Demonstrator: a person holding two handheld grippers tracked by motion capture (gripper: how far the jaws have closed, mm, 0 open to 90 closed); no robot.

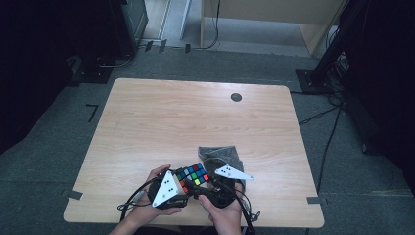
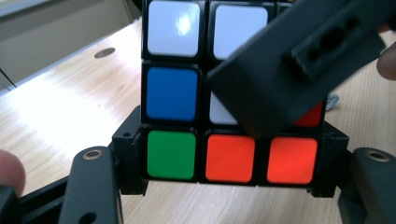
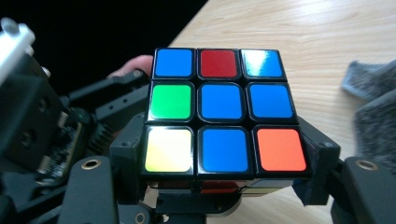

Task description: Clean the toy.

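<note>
A Rubik's cube point(image 1: 193, 174) is held just above the wooden table point(image 1: 195, 112) near its front edge, between both hand-held grippers. My left gripper point(image 1: 184, 186) comes from the left. In the left gripper view the cube point(image 2: 173, 93) shows white, blue, green and orange tiles, and the left gripper point(image 2: 229, 158) has its pads pressed on the bottom row. One black finger point(image 2: 280, 79) of the right gripper crosses the cube's upper right. My right gripper point(image 1: 208, 182) grips from the right. In the right gripper view the cube point(image 3: 222, 100) shows a mostly blue face, its lowest row clamped by the right gripper point(image 3: 222, 158).
A grey cloth point(image 1: 222, 155) lies crumpled on the table just behind the cube; the cloth point(image 3: 373, 112) sits at the right of the right gripper view. A round dark grommet point(image 1: 236, 97) is set in the far part of the tabletop. Cables trail off the front edge.
</note>
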